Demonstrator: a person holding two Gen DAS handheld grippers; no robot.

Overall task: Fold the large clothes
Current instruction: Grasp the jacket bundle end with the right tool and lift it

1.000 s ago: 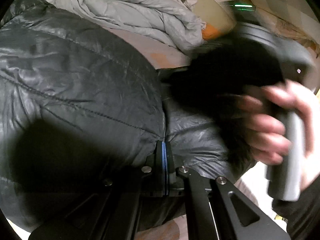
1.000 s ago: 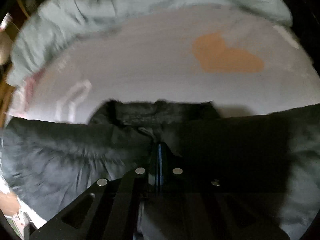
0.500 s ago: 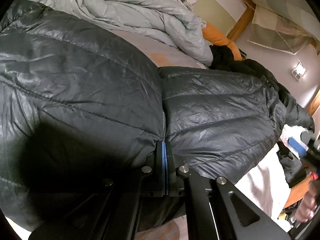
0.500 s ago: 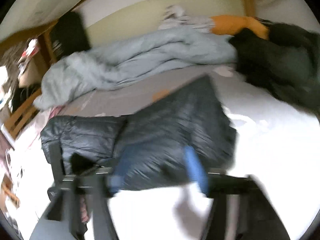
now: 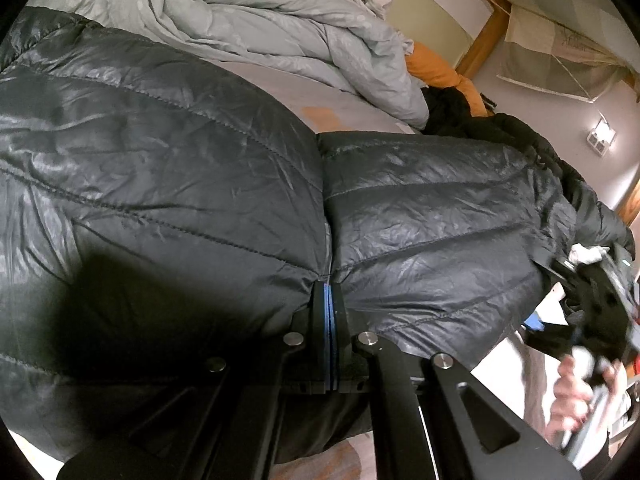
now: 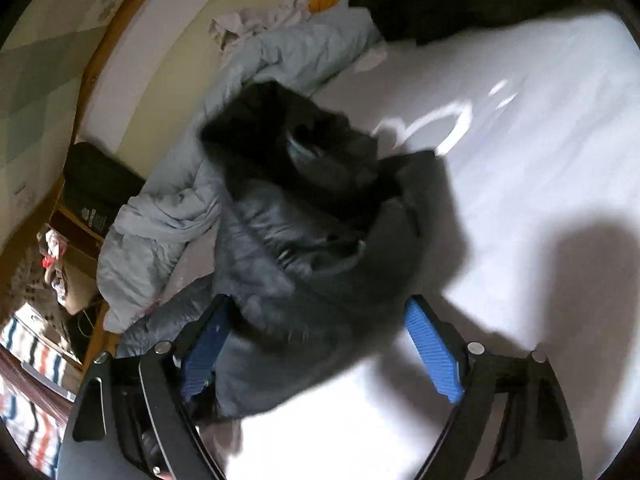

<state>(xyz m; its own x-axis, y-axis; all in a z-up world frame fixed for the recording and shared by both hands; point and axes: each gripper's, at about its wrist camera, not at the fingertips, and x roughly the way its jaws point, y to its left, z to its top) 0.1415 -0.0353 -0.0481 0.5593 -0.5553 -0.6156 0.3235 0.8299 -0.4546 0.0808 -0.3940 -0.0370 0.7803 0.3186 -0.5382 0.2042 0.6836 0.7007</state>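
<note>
My left gripper (image 5: 329, 292) is clamped tight on the dark quilted jacket (image 5: 400, 216), jaws pinching a fold of its shiny fabric right at the seam betw two panels. The jacket fills most of the left cam, spread over the bed (image 5: 320, 108), w/ the panel on the pic's right running off toward the mattress edge.

My right gripper (image 6: 316, 344) has its jaws opening, blue pads (image 6: 430, 344) standing wide apart. A blurred part of the jacket (image 6: 312, 240) lies betw them, but the pads aren't pressing on it; can't tell if the cloth brushes the pad on the pic's left. From that cam the jacket sits bunched in a dark heap on the white sheet (image 6: 540, 140).

In the left cam, far right edge, the right hand (image 5: 576, 396) shows, blurred, wrapped round its handle.

Behind the jacket a grey duvet (image 5: 260, 28) is rumpled along the wall side, w/ an orange pillow (image 5: 436, 68) past it and more dark clothes (image 5: 460, 116) piled near that.
</note>
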